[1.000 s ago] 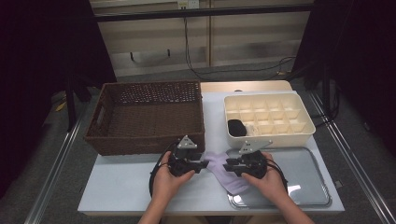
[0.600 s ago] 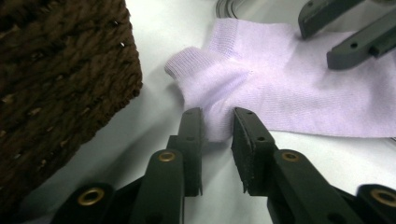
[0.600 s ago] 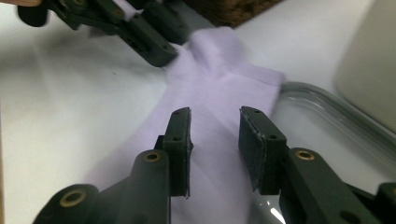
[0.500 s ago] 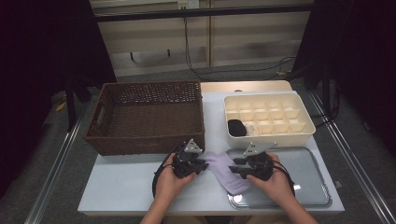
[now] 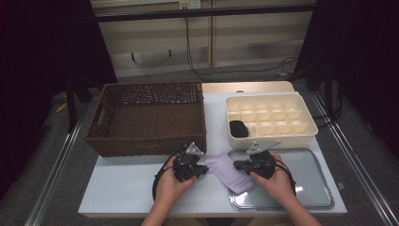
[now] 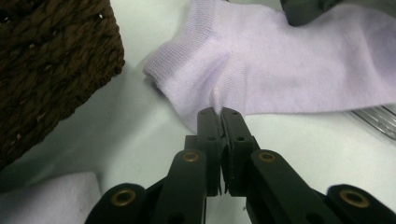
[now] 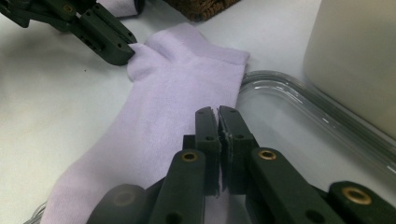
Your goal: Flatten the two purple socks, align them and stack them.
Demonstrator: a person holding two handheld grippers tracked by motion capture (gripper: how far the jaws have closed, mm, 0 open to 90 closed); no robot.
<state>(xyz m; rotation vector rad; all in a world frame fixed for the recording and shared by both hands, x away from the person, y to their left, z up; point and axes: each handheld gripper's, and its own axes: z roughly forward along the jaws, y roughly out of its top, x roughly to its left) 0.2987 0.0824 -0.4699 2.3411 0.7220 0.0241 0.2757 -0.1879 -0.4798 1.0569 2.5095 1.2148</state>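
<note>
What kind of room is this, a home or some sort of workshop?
Probably a lab recording bench, not a home: a white table ringed by dark curtains, loose cables on the floor, and a person working a lilac sock with hand-held black grippers.

My two tools look alike: each hand-held gripper, left (image 5: 203, 168) and right (image 5: 236, 165), has a chunky black body with a grey three-cornered plate on top and a black cable looping back from it. Close up, I see flat black jaws on paired links pinned with brass-coloured rivets. My forearms are bare, no sleeves.
</note>
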